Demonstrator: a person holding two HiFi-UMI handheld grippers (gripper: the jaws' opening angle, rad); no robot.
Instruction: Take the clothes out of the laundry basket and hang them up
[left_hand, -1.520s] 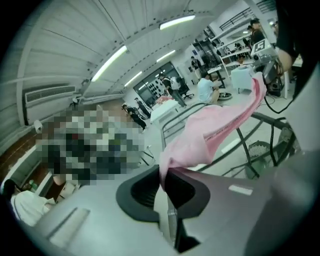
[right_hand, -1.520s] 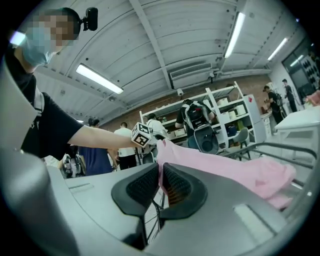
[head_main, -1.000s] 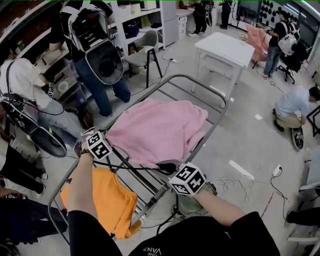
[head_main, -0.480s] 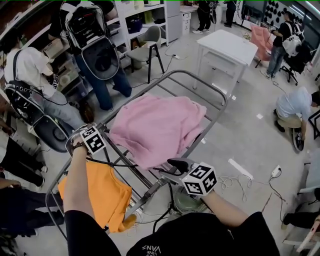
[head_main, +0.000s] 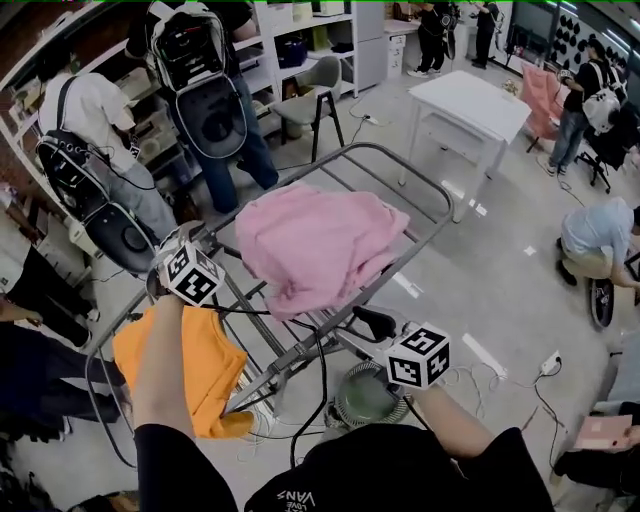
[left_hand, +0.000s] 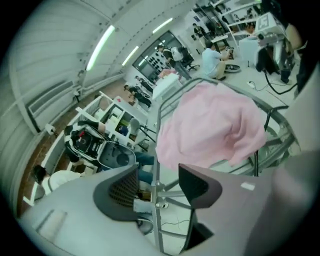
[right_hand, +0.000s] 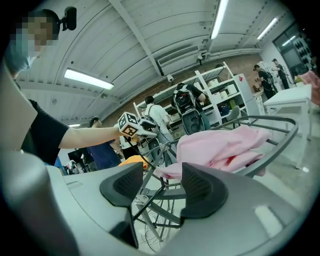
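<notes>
A pink garment (head_main: 315, 240) lies draped over the bars of a grey metal drying rack (head_main: 425, 190). An orange garment (head_main: 185, 365) hangs over the rack's near left end. My left gripper (head_main: 185, 262) is at the rack's left rail, left of the pink cloth, and its jaws stand open with only a rack bar beyond them (left_hand: 160, 187). My right gripper (head_main: 368, 322) hovers just off the pink garment's near hem, open and empty (right_hand: 160, 187). From the right gripper view the pink garment (right_hand: 225, 145) and the orange one (right_hand: 131, 161) both lie ahead. A round green mesh basket (head_main: 365, 395) sits on the floor under the rack.
Several people with backpack rigs stand close behind the rack at the left (head_main: 205, 90). A white table (head_main: 465, 100) and a grey chair (head_main: 315, 95) stand beyond it. Cables and a power strip (head_main: 490, 355) lie on the floor at the right.
Both grippers have opened and drawn back from the pink garment, which now rests on the rack by itself. The right gripper has shifted to the right, away from the hem.
</notes>
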